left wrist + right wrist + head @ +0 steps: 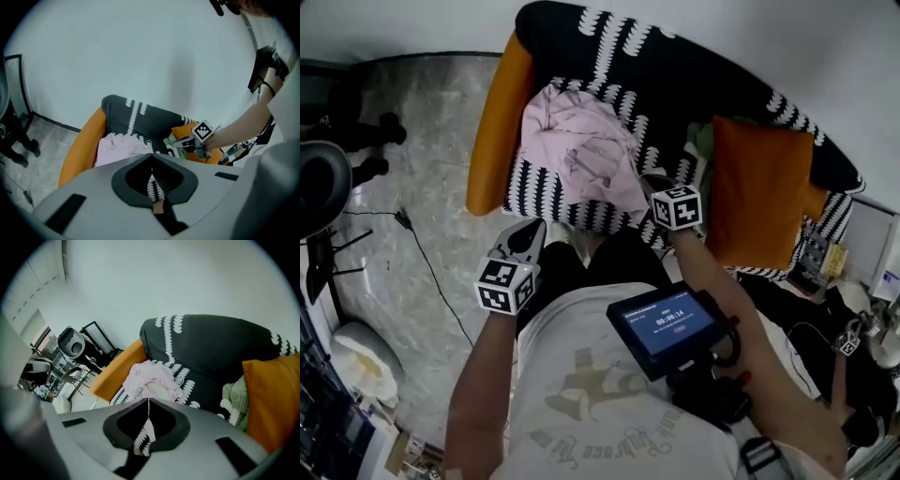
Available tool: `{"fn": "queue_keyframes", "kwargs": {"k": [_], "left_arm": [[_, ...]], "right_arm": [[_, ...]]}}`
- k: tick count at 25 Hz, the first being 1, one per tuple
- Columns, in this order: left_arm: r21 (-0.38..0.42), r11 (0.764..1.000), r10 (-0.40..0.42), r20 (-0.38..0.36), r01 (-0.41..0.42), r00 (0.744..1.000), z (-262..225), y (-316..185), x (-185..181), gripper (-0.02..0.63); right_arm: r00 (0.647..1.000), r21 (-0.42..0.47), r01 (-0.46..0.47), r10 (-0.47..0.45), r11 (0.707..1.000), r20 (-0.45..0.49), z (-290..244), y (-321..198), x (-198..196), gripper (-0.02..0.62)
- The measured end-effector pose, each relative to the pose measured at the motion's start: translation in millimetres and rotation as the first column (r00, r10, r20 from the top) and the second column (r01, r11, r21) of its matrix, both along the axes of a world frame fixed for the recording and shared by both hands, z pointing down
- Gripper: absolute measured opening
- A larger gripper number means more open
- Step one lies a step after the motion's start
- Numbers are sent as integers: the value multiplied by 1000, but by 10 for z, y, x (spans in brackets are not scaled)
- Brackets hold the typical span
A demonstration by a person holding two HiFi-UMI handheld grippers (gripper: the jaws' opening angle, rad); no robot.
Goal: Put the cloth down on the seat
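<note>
Chest-mounted screen [667, 323] sits nearest. Pink cloth [581, 150] lies crumpled on the seat [539, 192], its long axis running from the orange armrest [497, 122] toward the right gripper [652, 186]. That gripper is pressed together with nothing pinched, at the cloth's near corner. Left gripper [530, 232], likewise closed and empty, hangs off the seat front. Orange cushion [759, 187] crowds the right; open room lies toward the person.

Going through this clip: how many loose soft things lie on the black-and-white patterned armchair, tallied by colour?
pink crumpled cloth: 1
orange square cushion: 1
green fuzzy plush thing: 1
Total: 3
</note>
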State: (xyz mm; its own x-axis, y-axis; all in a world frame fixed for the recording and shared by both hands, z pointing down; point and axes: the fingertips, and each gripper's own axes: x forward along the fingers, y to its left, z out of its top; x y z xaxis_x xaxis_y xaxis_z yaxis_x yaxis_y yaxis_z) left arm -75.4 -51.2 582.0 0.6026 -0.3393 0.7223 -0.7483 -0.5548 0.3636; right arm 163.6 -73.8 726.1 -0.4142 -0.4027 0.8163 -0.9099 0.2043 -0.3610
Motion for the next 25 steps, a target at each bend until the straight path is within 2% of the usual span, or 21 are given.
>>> {"fn": "queue_keyframes", "kwargs": {"k": [6,14,20,25], "left_arm": [[59,998,-6,-25,7,1000,-208,-16,-204,12],[129,991,-11,-42,16,999,-479,-18,-602,12],[182,983,20,-77,-6,997,-669,-21,-581,12],[229,973,46,-137,-14,990,-874,-11,-611,12]], "right_arm": [[1000,68,-9,8,998,6,-399,148,-194,19],[1000,228,-3,-1,974,14,-1119,26,-477,18],[999,365,-49,43,930,23,-1739,-118,-423,18],[999,473,-51,38,880,37,-2235,-117,-601,18]]}}
